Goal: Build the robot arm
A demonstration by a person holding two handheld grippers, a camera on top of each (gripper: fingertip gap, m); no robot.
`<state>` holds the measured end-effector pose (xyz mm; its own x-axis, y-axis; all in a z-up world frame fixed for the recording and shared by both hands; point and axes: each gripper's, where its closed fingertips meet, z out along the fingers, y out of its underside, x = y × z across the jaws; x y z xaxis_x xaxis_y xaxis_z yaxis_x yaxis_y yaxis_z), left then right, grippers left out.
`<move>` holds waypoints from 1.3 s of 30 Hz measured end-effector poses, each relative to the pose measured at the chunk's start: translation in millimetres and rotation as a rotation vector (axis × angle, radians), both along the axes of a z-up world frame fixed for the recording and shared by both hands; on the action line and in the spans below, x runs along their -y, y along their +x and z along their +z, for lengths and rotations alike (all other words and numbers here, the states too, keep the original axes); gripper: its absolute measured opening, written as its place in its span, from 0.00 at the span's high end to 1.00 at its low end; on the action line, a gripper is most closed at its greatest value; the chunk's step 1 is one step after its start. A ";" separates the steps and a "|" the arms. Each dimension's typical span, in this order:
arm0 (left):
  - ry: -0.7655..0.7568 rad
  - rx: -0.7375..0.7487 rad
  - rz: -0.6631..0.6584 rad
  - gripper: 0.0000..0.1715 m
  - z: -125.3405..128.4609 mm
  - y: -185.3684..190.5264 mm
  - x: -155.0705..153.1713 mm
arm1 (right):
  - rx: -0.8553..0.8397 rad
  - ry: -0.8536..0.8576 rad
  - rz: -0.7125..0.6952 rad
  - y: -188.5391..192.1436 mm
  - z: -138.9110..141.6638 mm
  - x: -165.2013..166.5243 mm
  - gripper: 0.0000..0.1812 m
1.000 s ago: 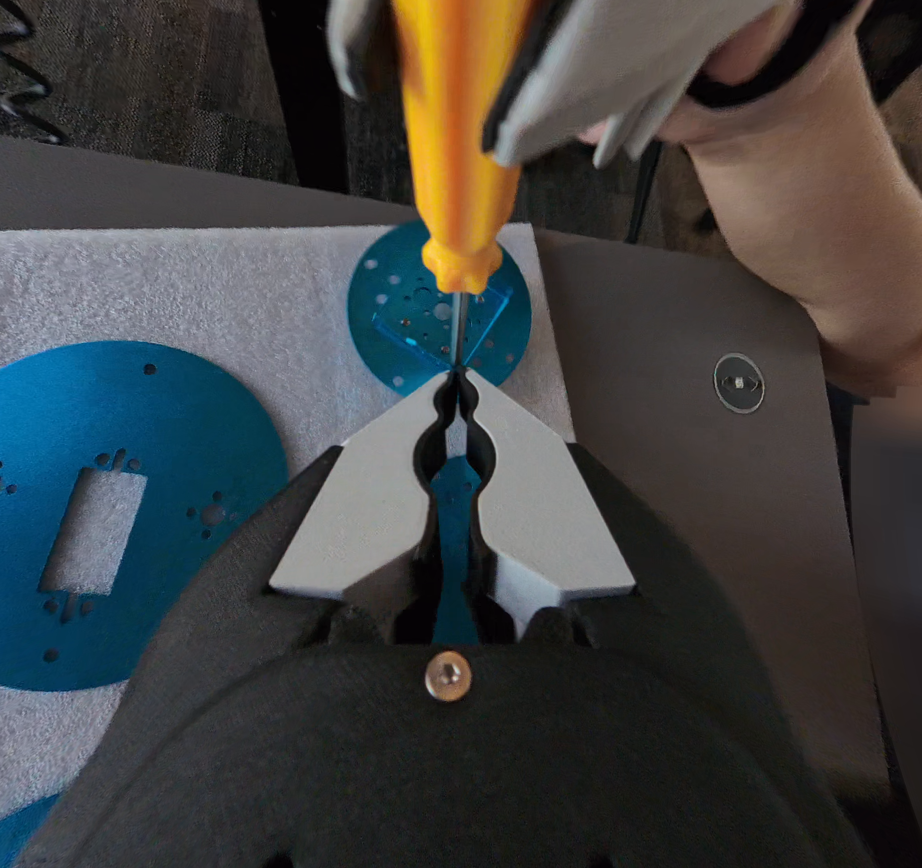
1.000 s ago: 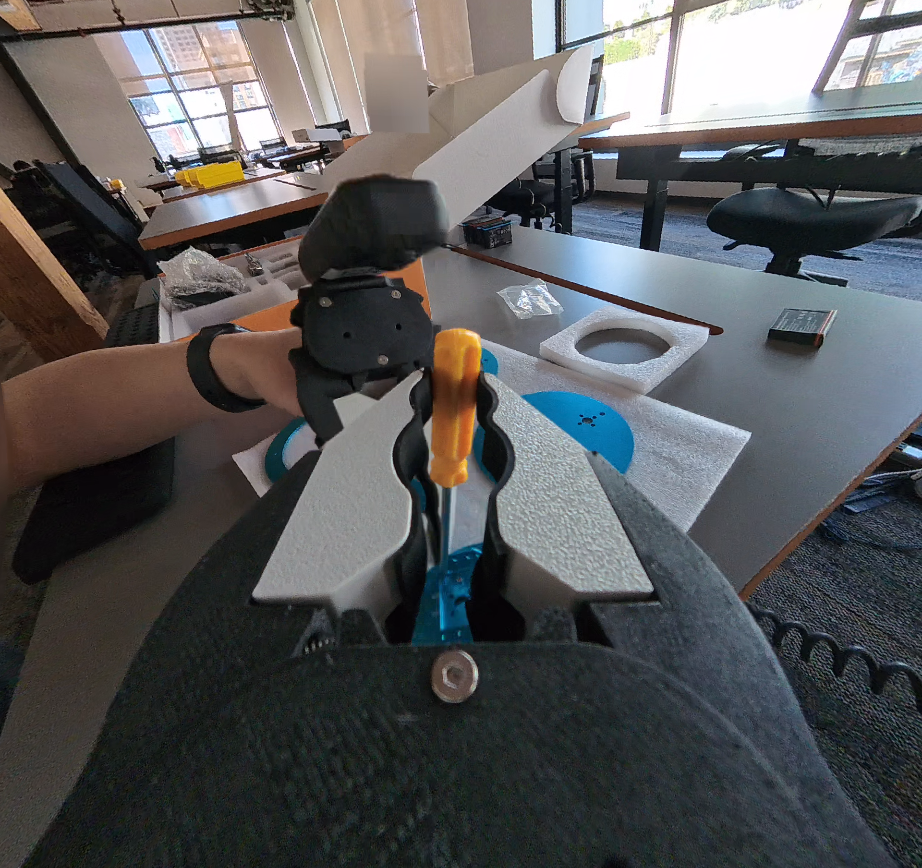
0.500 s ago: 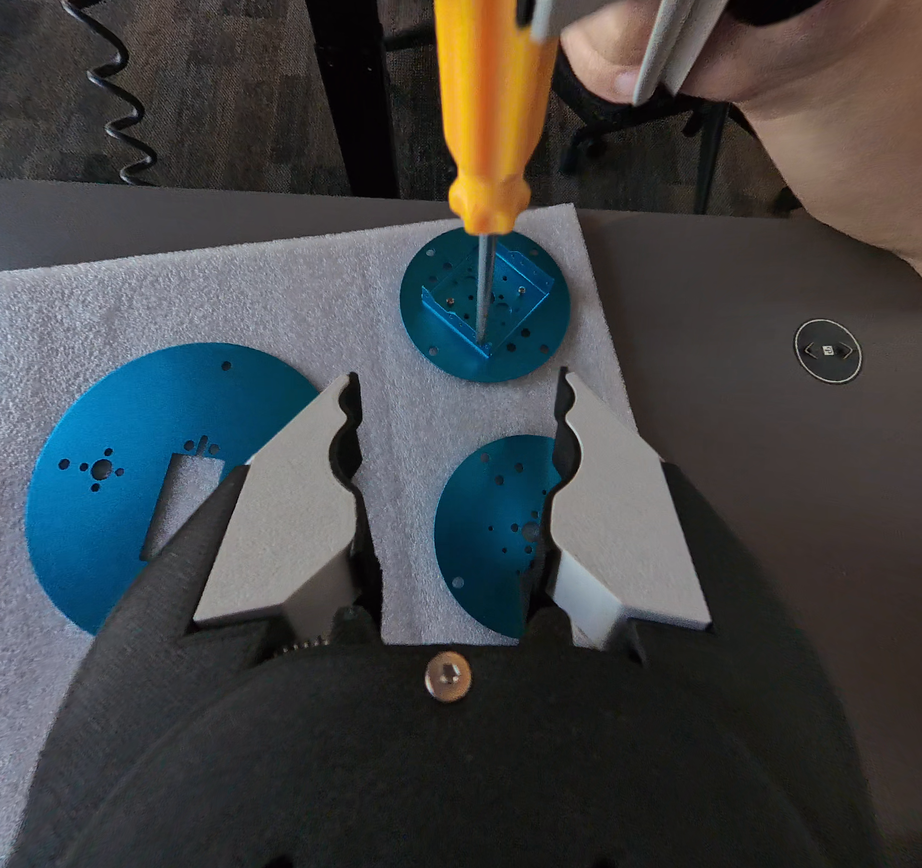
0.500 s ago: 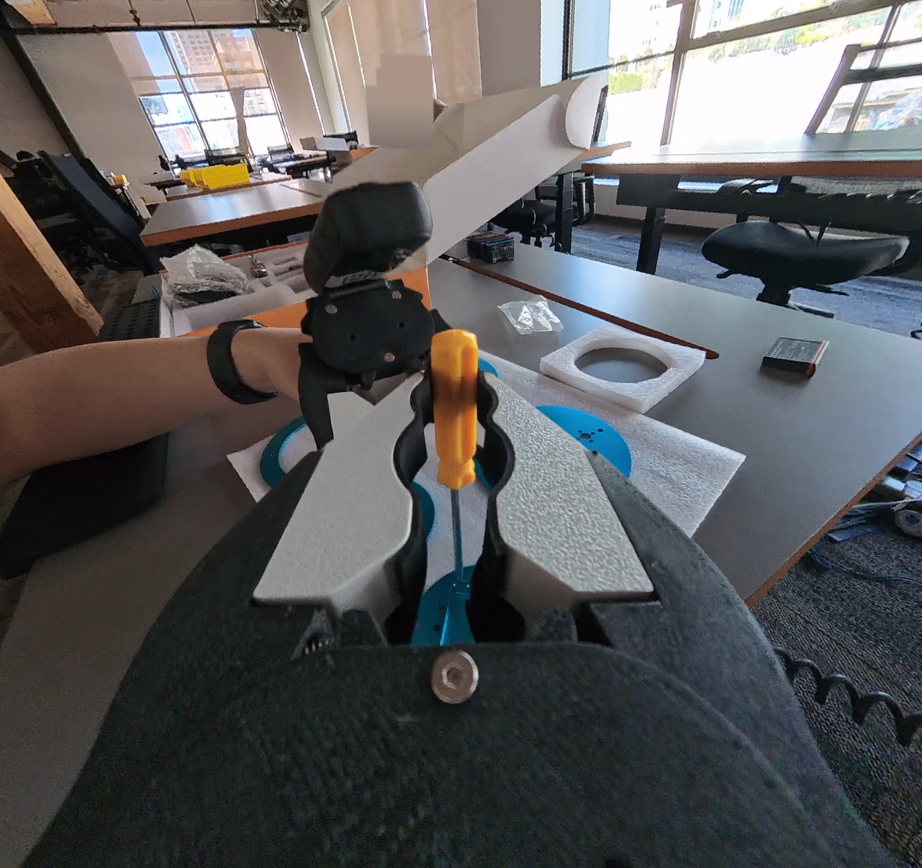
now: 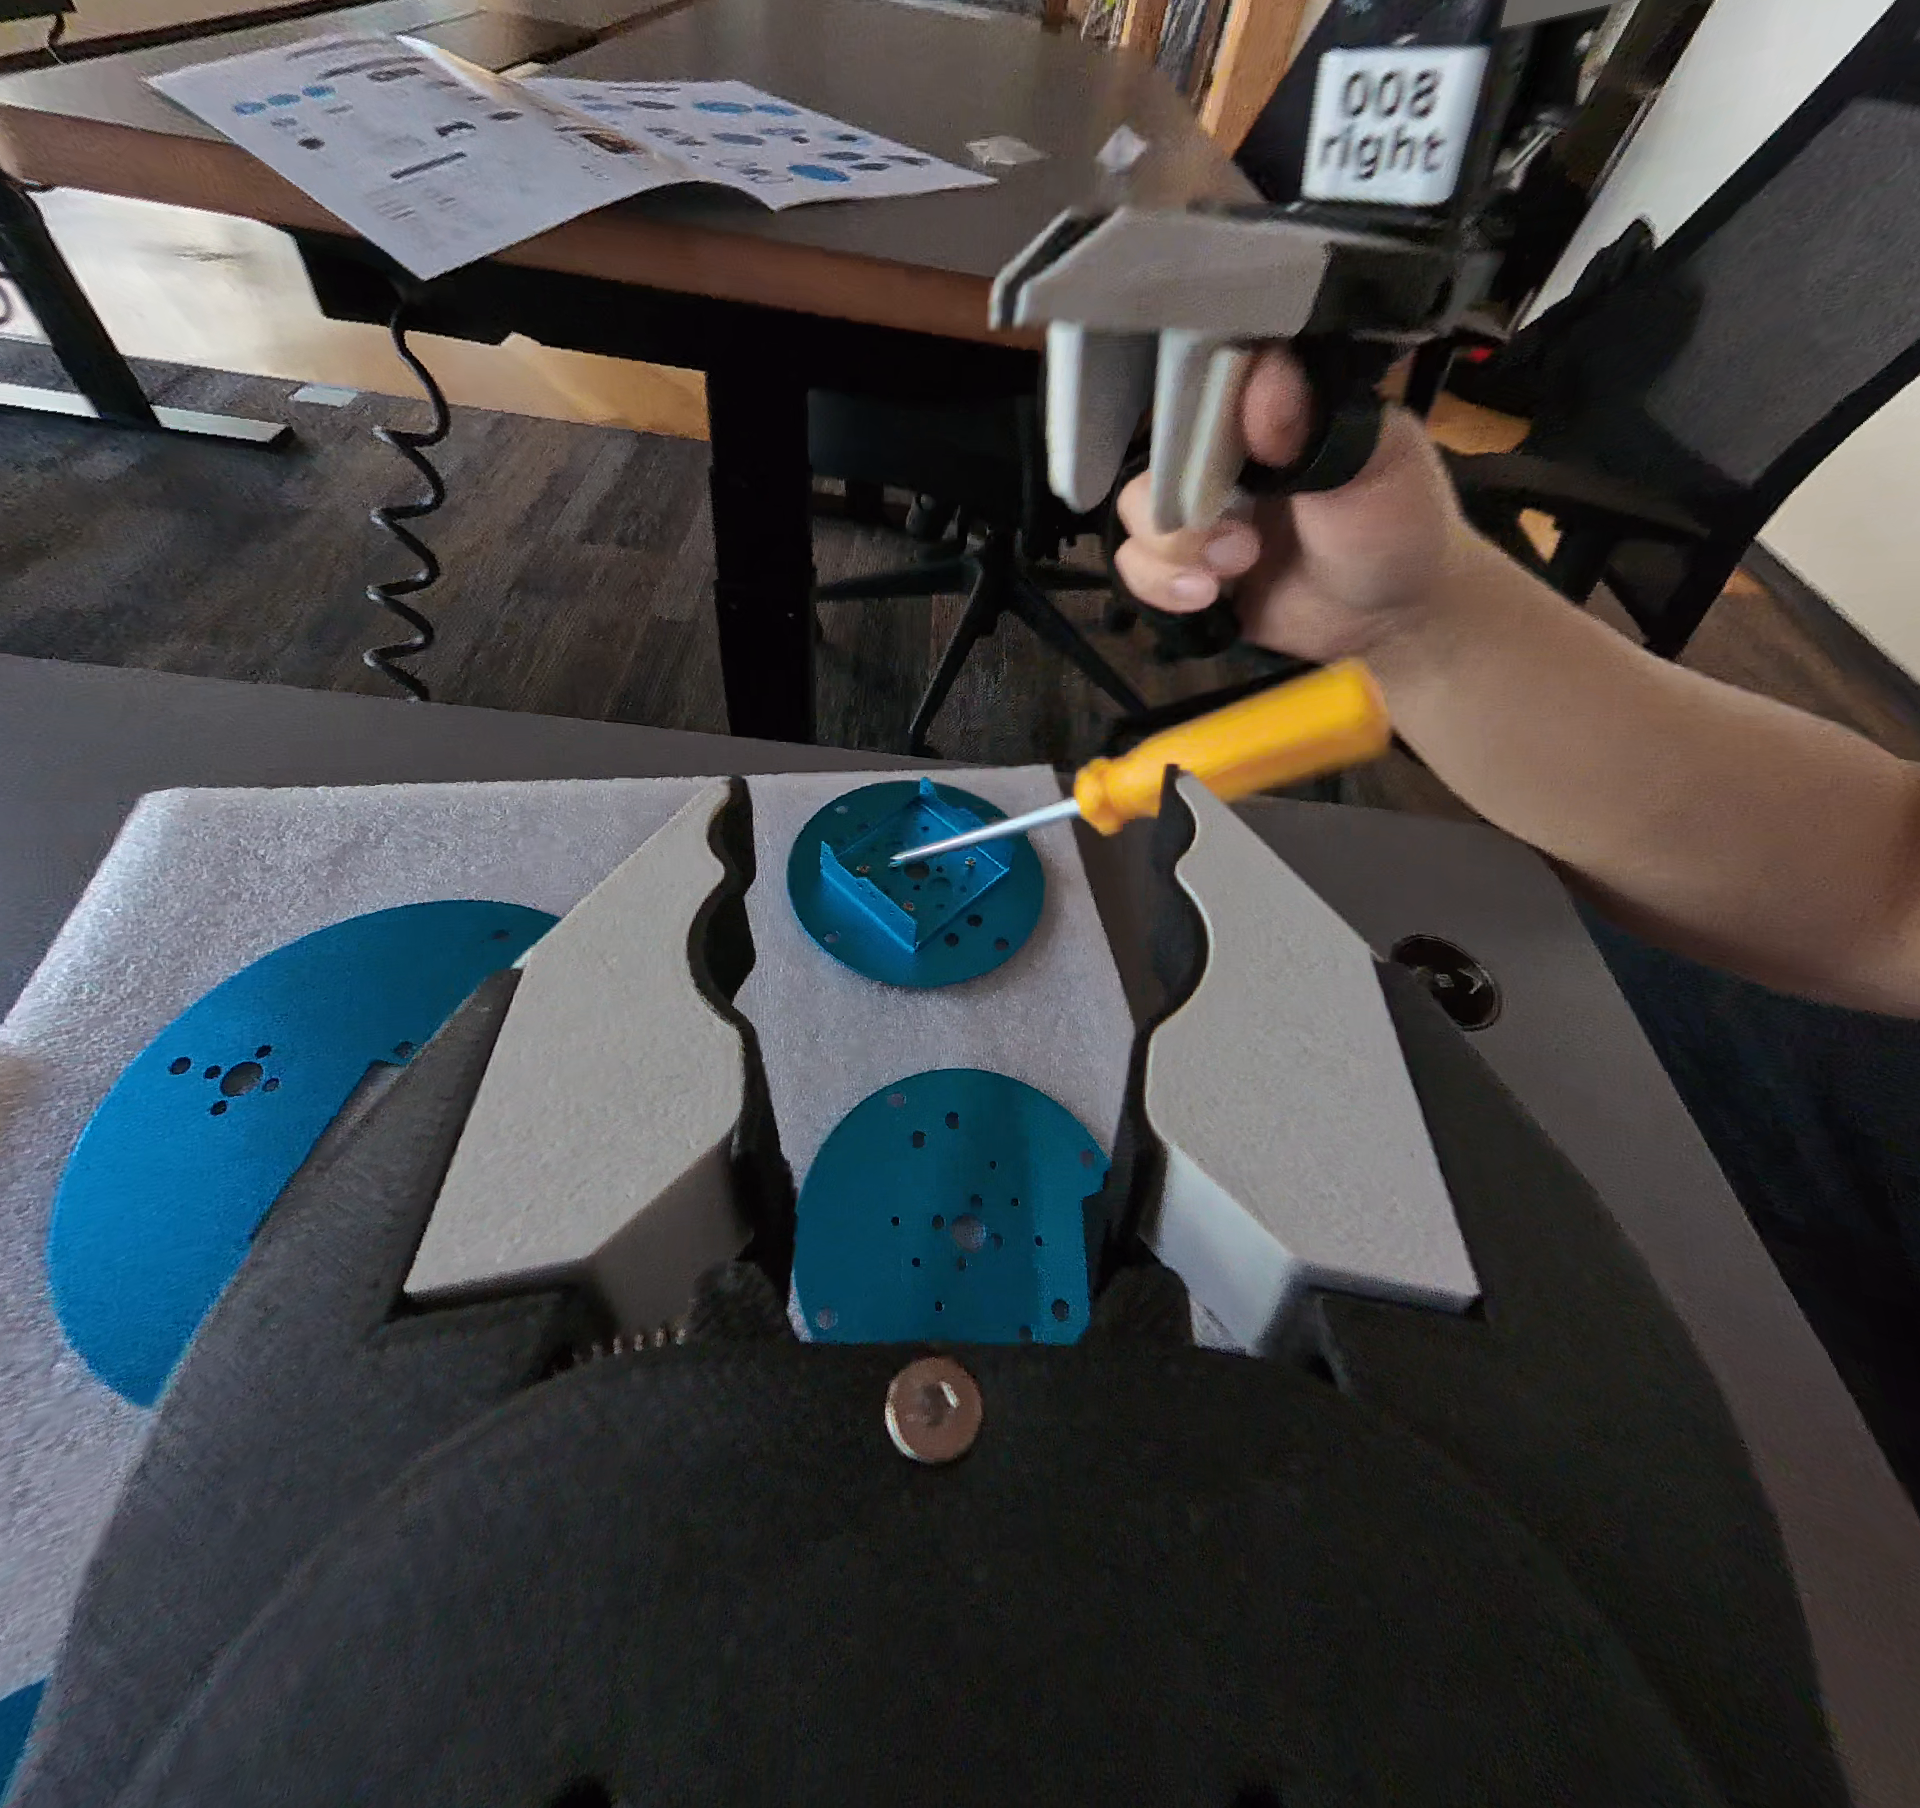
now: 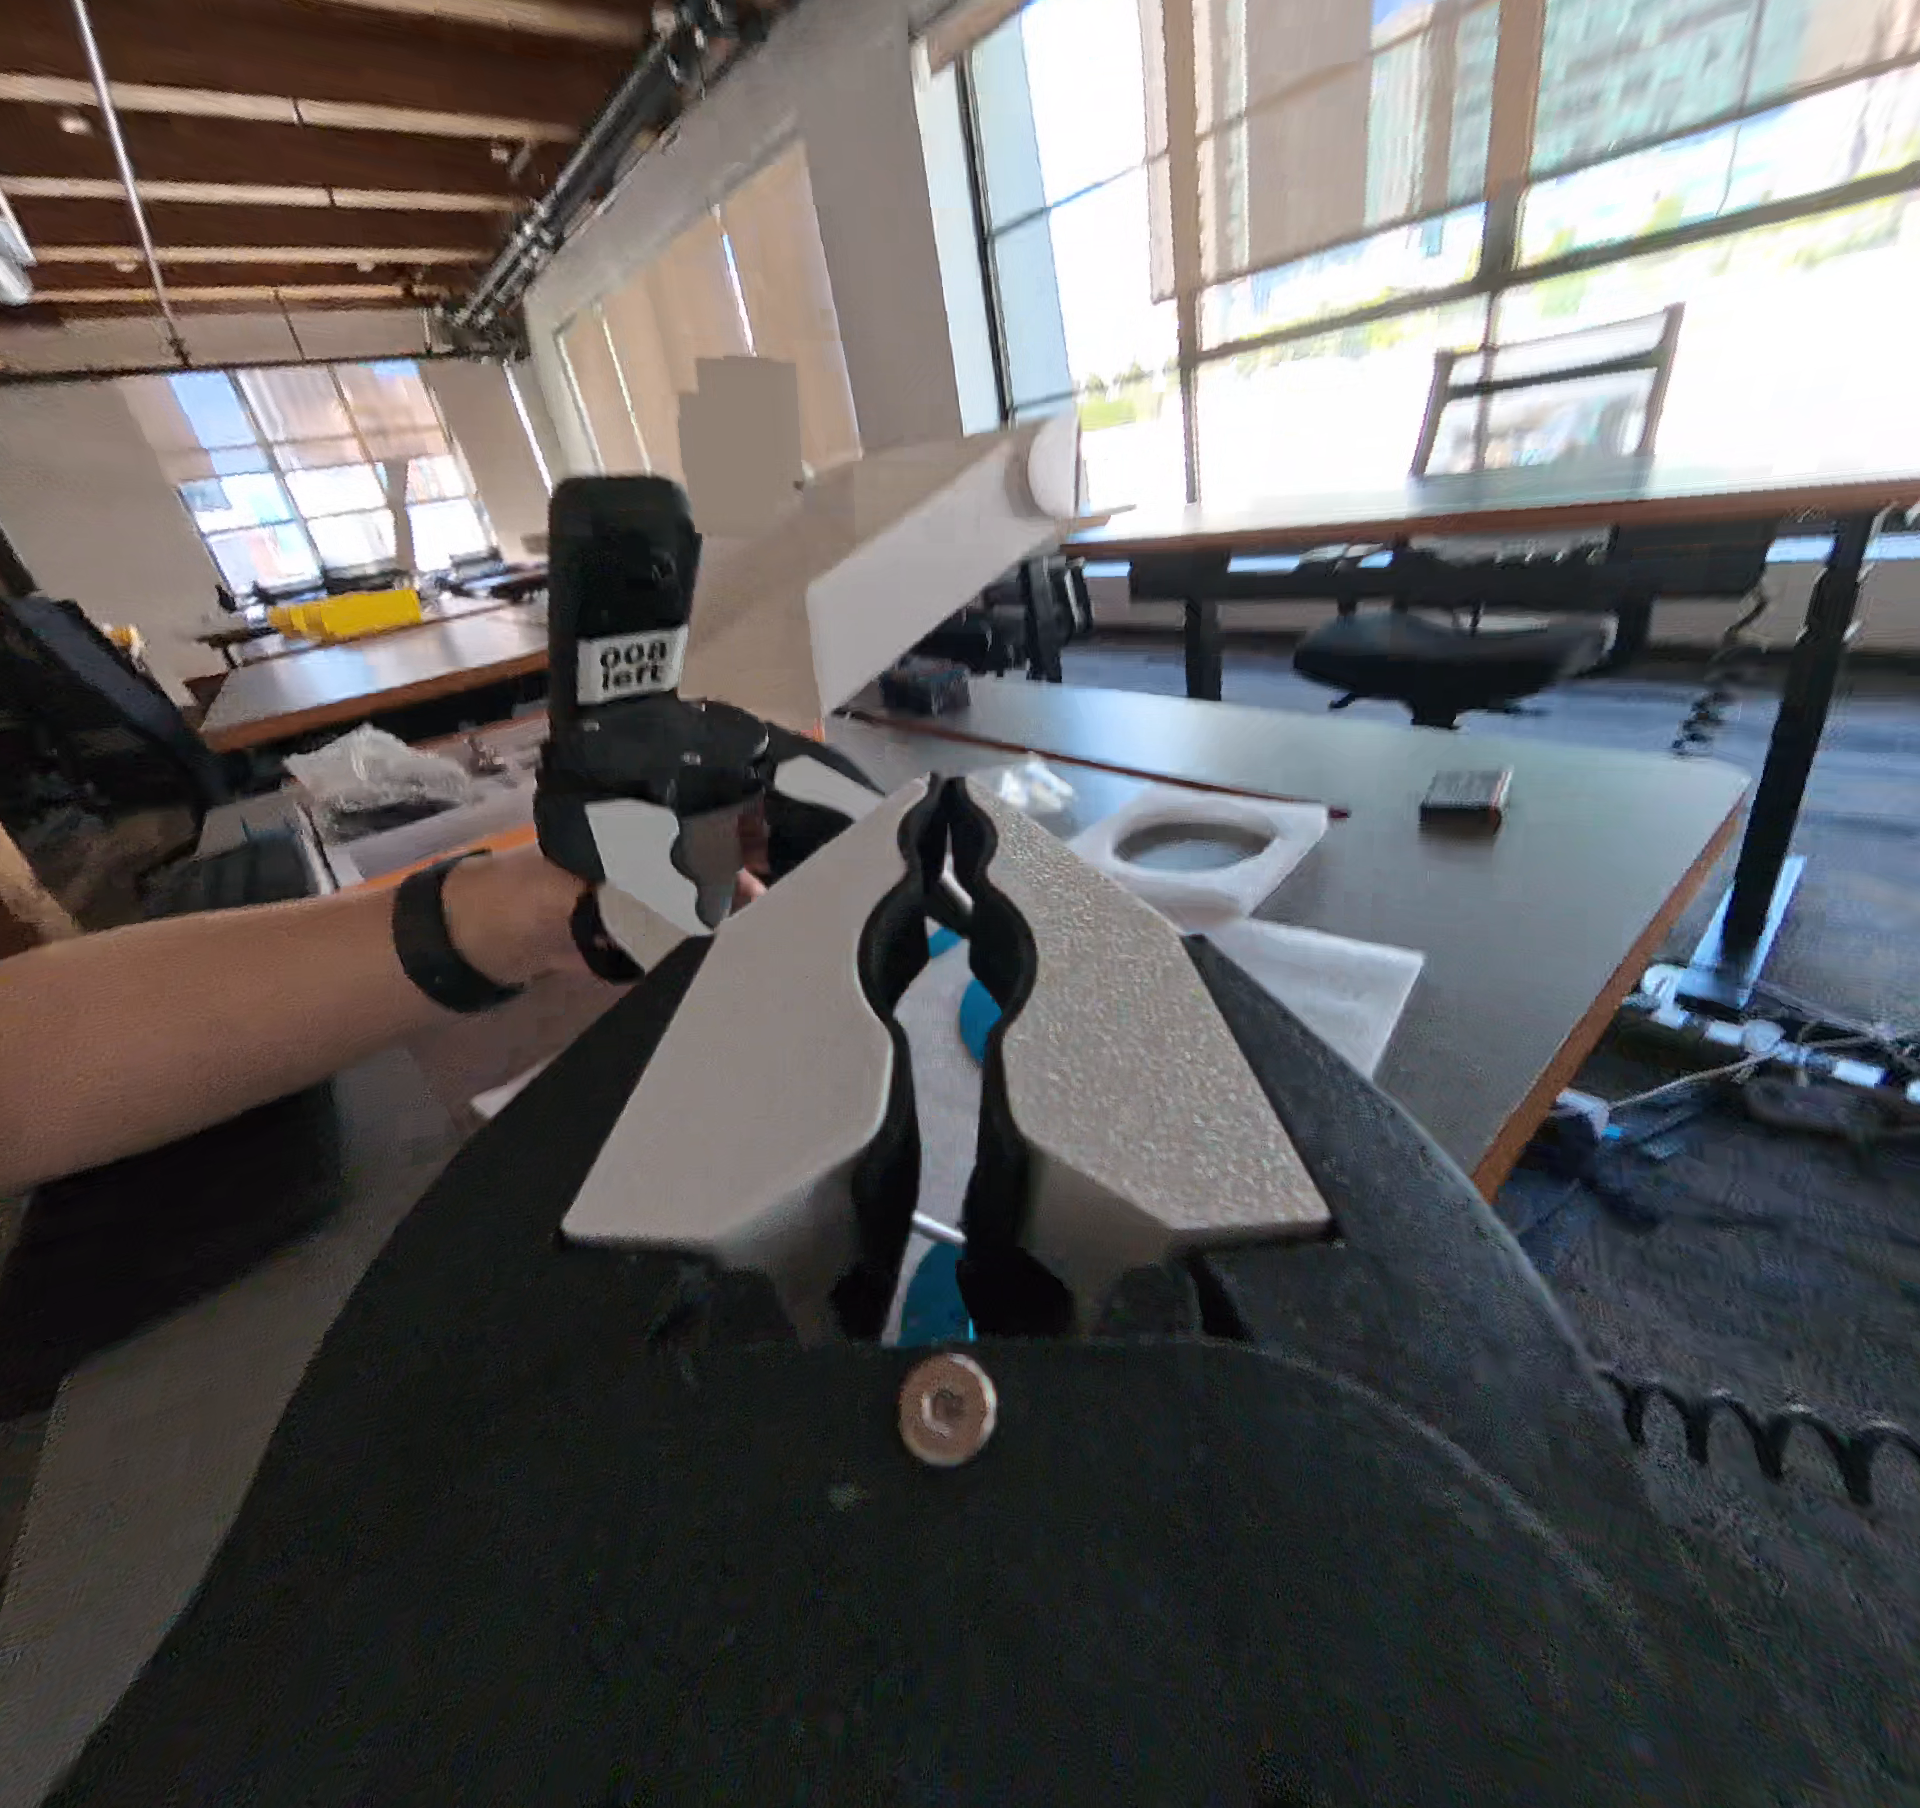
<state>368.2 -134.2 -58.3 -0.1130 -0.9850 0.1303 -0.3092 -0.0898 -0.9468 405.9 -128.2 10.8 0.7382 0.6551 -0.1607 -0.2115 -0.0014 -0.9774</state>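
Screwdriver (image 5: 1236,750), with a yellow handle, is in neither tool: it slants with its tip inside the square blue bracket (image 5: 914,875) and its handle off to the right, over the edge of the white foam sheet (image 5: 364,854). Whether the handle rests on the grey surface (image 5: 1382,885) I cannot tell. The bracket sits on a small blue disc (image 5: 935,948) at the far edge of the foam; whether any screw is in place is too small to judge.

The left tool (image 5: 953,787) hovers over the foam with its fingers spread wide, holding nothing. The right tool (image 5: 1003,309) is raised well above the screwdriver, its fingers together and nothing between them; the right wrist view shows its tips meeting.

Counted: one screwdriver, one bracket, and three blue plates in plain sight, namely the small disc, a flat-sided disc (image 5: 935,1228) nearer, and a large disc (image 5: 260,1135) to the left. A blue sliver (image 5: 12,1722) at the near left may be a fourth. One foam ring (image 6: 1195,844) and one open booklet (image 5: 520,137) lie farther off.
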 end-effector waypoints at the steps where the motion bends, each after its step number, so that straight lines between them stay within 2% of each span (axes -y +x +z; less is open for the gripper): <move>1: -0.024 0.004 -0.026 0.52 -0.3 -1.8 3.0 | 0.006 -0.035 0.029 -3.4 -9.8 -4.6 1.00; 2: -0.054 0.000 -0.070 0.50 -1.9 -2.7 10.5 | 0.006 -0.065 0.037 -5.1 -20.7 -9.8 1.00; 4: -0.070 -0.057 -0.137 0.59 -11.3 -5.1 22.7 | 0.016 -0.132 -0.003 -5.6 -46.1 -16.5 1.00; 7: -0.062 -0.052 -0.089 0.57 -12.7 -5.5 18.0 | 0.091 -0.214 0.026 -19.9 -72.0 -7.7 1.00; 9: -0.096 -0.046 -0.081 0.54 -8.9 -5.5 18.4 | 0.156 -0.180 -0.021 -22.9 -70.0 6.6 0.98; 11: -0.044 -0.024 -0.040 0.55 -6.4 -5.9 10.9 | 0.214 -0.106 -0.031 -29.3 -61.7 32.6 0.93; 12: -0.032 -0.003 -0.023 0.56 -4.0 -6.6 7.7 | 0.266 -0.147 -0.051 -27.8 -70.0 44.5 0.90; 13: -0.033 0.019 -0.010 0.57 -1.0 -7.5 5.0 | 0.296 -0.256 -0.099 -20.1 -85.8 54.9 0.87; 14: -0.035 0.039 0.009 0.57 1.5 -8.2 0.8 | 0.288 -0.368 -0.102 -18.9 -100.1 69.8 0.78; 16: -0.053 0.068 0.036 0.57 5.1 -10.8 -6.4 | 0.234 -0.541 -0.099 -24.1 -125.2 101.0 0.70; 18: -0.083 0.096 0.057 0.58 9.4 -14.3 -12.5 | 0.210 -0.606 -0.098 -37.8 -137.2 123.3 0.70; 21: -0.053 0.127 0.110 0.60 13.0 -21.2 -25.1 | 0.478 -0.592 -0.199 -39.0 -157.2 134.4 0.73; 22: -0.041 0.126 0.119 0.60 12.7 -23.4 -27.7 | 0.563 -0.602 -0.191 -41.6 -163.5 137.0 0.83; 25: -0.050 0.151 0.137 0.61 17.6 -30.0 -35.0 | 0.660 -0.550 -0.173 -48.6 -160.5 136.3 0.91; 29: -0.118 0.252 0.163 0.62 39.0 -42.9 -46.2 | 0.716 -0.482 -0.007 -68.7 -155.2 138.1 0.91; 31: -0.138 0.281 0.161 0.62 46.6 -48.3 -47.7 | 0.793 -0.417 0.120 -83.8 -156.1 136.3 0.91; 32: -0.140 0.283 0.164 0.62 47.9 -50.0 -48.1 | 0.828 -0.437 0.128 -81.5 -161.2 132.2 0.90; 33: -0.135 0.281 0.163 0.62 48.5 -50.8 -47.5 | 0.801 -0.448 0.169 -84.6 -159.2 131.4 0.90; 34: -0.126 0.275 0.158 0.62 48.6 -50.4 -45.7 | 0.759 -0.454 0.246 -89.7 -154.7 135.4 0.81; 35: -0.114 0.262 0.146 0.61 48.1 -49.1 -42.6 | 0.712 -0.452 0.264 -87.0 -146.1 133.7 0.72; 37: -0.072 0.209 0.107 0.60 42.3 -44.6 -33.2 | 0.595 -0.354 0.269 -72.1 -116.4 123.5 0.72; 39: -0.018 0.133 0.060 0.58 29.8 -38.2 -21.6 | 0.568 -0.193 0.137 -35.5 -92.5 86.6 0.70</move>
<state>330.0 -112.6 -28.5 -0.0712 -0.9882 0.1354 -0.1751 -0.1213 -0.9770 370.4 -214.8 -81.6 0.6540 0.7487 0.1081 0.3569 -0.1794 -0.9167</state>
